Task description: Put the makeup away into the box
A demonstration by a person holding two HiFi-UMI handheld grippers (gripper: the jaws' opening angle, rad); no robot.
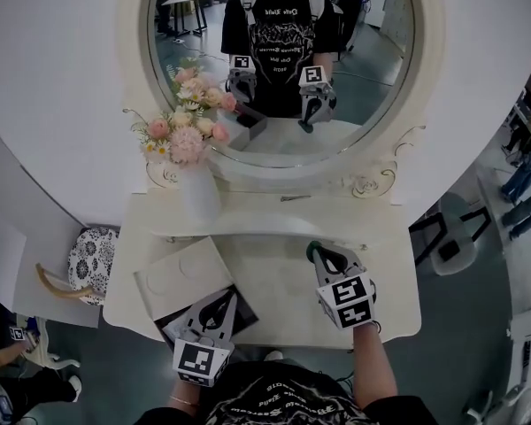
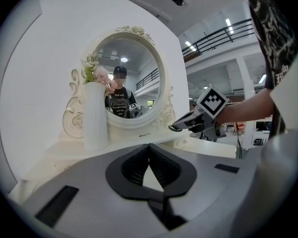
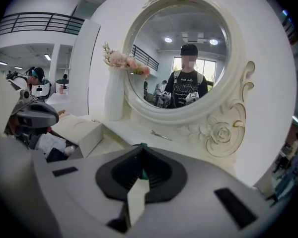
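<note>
The makeup box has a white lid (image 1: 179,278) and a black inside (image 1: 241,309), and it sits at the front left of the white dressing table (image 1: 274,273). My left gripper (image 1: 223,302) hovers over the black part. Its jaws meet at the tips (image 2: 149,147) with nothing between them. My right gripper (image 1: 313,252) is over the middle of the table, right of the box, and is shut on a small green item (image 3: 144,173). In the right gripper view the box (image 3: 78,133) lies at the left, with small items in its black inside (image 3: 53,153).
A white vase (image 1: 200,195) of pink flowers stands at the back left, below the round mirror (image 1: 283,60). A thin metal piece (image 1: 294,198) lies on the raised shelf under the mirror. A patterned stool (image 1: 92,255) is left of the table and a grey chair (image 1: 451,228) is to the right.
</note>
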